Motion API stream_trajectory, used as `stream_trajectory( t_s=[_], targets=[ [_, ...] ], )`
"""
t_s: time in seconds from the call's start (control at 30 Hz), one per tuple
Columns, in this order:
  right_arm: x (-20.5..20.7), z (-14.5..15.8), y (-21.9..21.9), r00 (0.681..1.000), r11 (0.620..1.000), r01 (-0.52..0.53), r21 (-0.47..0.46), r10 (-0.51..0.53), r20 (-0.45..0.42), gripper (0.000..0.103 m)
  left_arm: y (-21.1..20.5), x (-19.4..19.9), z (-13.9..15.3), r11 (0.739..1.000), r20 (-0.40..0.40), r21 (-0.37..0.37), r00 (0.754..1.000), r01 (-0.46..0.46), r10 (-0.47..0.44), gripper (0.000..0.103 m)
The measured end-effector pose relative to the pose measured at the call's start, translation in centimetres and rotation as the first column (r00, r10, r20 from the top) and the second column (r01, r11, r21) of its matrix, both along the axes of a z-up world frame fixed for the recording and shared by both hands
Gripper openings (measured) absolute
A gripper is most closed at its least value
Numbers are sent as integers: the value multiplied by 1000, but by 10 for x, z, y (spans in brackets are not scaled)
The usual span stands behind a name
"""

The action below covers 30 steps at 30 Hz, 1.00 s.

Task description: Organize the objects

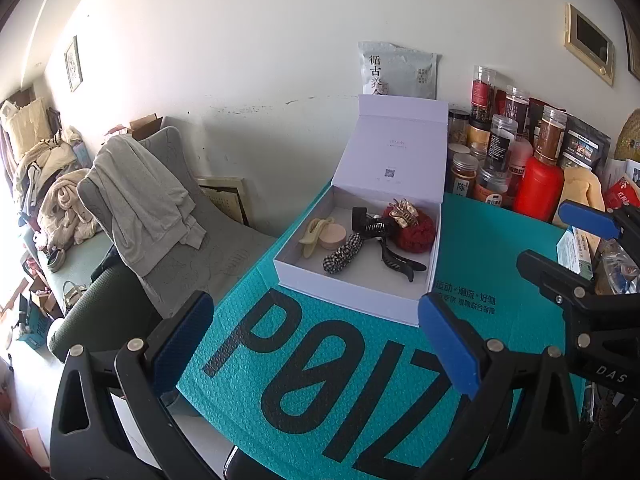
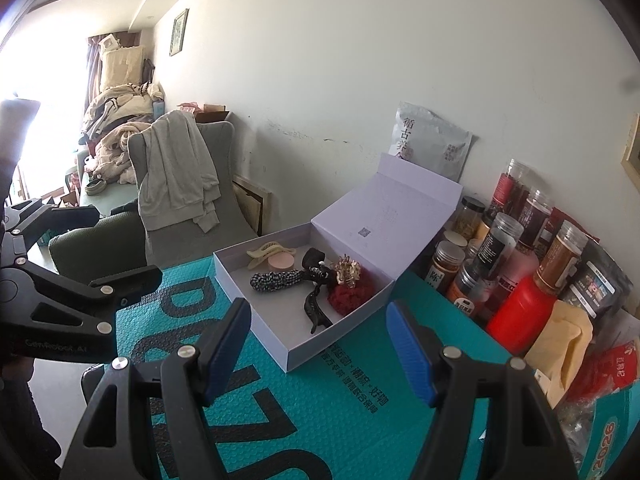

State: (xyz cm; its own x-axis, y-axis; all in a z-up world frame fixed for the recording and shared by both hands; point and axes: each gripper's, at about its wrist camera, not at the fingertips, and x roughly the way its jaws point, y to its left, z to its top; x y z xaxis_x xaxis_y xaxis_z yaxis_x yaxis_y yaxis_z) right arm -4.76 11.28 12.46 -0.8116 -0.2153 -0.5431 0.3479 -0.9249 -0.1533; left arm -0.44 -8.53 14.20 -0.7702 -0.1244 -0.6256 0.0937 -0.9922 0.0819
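Observation:
A white box [image 1: 352, 304] [image 2: 344, 334] stands on a teal bubble mailer [image 1: 320, 380] with its lid [image 1: 394, 152] tilted up at the back. Inside lie a cream claw clip [image 1: 314, 236], a pink round compact [image 1: 332, 238], a checked scrunchie [image 1: 344, 256], a black claw clip [image 1: 398, 262], a dark red scrunchie [image 1: 414, 234] and a gold clip [image 1: 404, 208]. My left gripper [image 1: 318, 340] [image 2: 116, 244] hangs open in front of the box, holding nothing. To its right, my right gripper [image 2: 320, 350] [image 1: 568, 244] is also open, short of the box's near corner.
Several spice jars [image 1: 500, 152] and a red bottle [image 1: 538, 188] crowd the back right, with packets beside them. A grey pouch [image 1: 400, 68] leans on the wall behind the lid. Left of the table stands an armchair with a grey garment [image 1: 140, 200] over it.

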Motion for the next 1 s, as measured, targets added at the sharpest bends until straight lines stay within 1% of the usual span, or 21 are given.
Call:
stream_trajectory(
  t_s=[0.2,0.6,0.67,0.8,1.0],
  targets=[
    [2,-4,1,1000,1000,-5,-12,5,15,71,0,0,-4,999,11,40,1000,5,-5,102],
    [1,-8,4,1000,1000,13,-12,-12,29,71,2,1,-11,999,27,42,1000,3,-4,102],
    [1,-8,5,1000,1000,10,-12,-10,29,71,2,2,-12,999,30,47,1000,4,-6,102],
    [2,-10,5,999,1000,-4,-16,4,36,71,5,3,-13,999,35,33,999,10,-11,102],
    [7,-11,4,999,1000,-7,-19,8,41,71,6,7,-15,999,42,43,999,8,-9,102]
  ],
)
